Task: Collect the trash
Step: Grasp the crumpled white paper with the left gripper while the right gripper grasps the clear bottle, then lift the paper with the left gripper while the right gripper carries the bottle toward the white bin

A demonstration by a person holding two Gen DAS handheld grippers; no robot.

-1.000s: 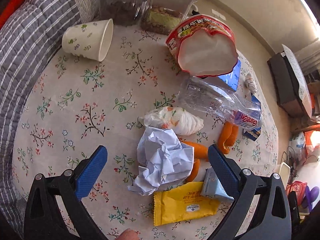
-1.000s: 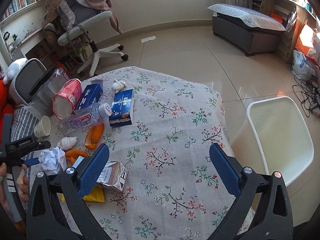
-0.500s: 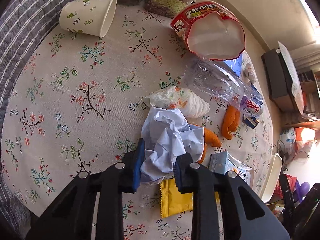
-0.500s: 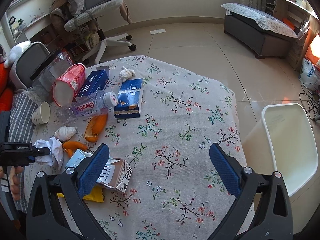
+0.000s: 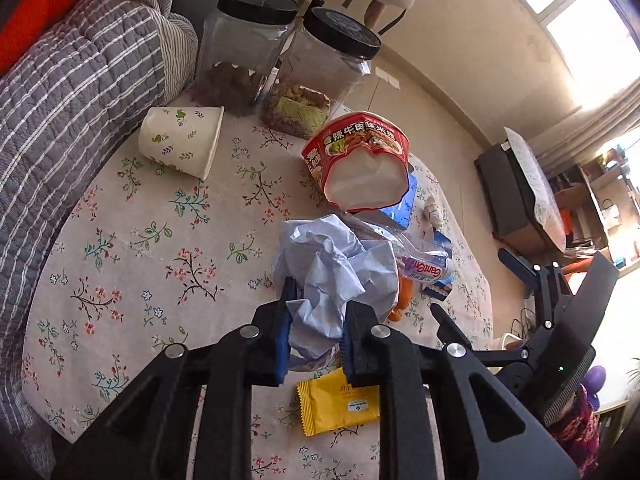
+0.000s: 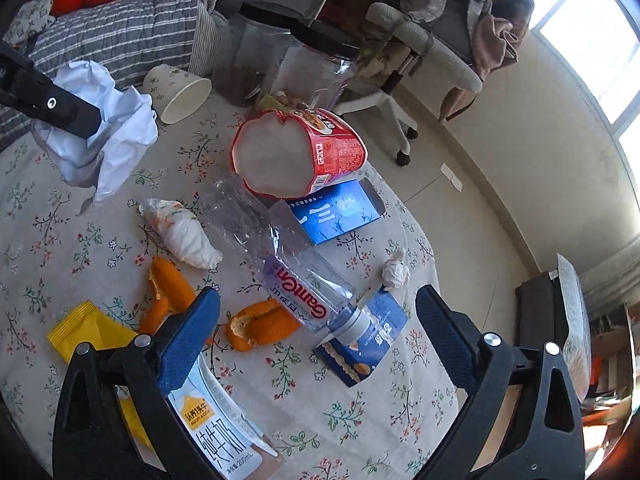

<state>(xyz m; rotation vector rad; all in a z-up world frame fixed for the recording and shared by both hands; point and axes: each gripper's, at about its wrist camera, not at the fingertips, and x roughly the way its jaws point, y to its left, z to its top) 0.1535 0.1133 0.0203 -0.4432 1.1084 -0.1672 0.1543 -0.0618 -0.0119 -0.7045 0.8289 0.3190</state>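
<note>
My left gripper [image 5: 316,312] is shut on a crumpled white paper ball [image 5: 332,276] and holds it above the floral tablecloth; the ball also shows in the right wrist view [image 6: 108,128]. My right gripper [image 6: 320,312] is open and empty above a crushed clear plastic bottle [image 6: 288,272] and orange peels [image 6: 260,326]. A red instant-noodle cup [image 6: 296,152], a milk carton [image 6: 216,436], a yellow wrapper [image 5: 338,404], a wadded tissue [image 6: 182,234] and blue cartons [image 6: 336,212] lie on the table.
A paper cup [image 5: 182,142] lies on its side near two black-lidded clear jars [image 5: 288,68] at the table's back. A grey striped cushion [image 5: 60,92] borders the left. An office chair [image 6: 420,52] stands beyond the table.
My left gripper closed on the paper ball and lifted it off the table. My right gripper moved in low over the bottle and peels, still open.
</note>
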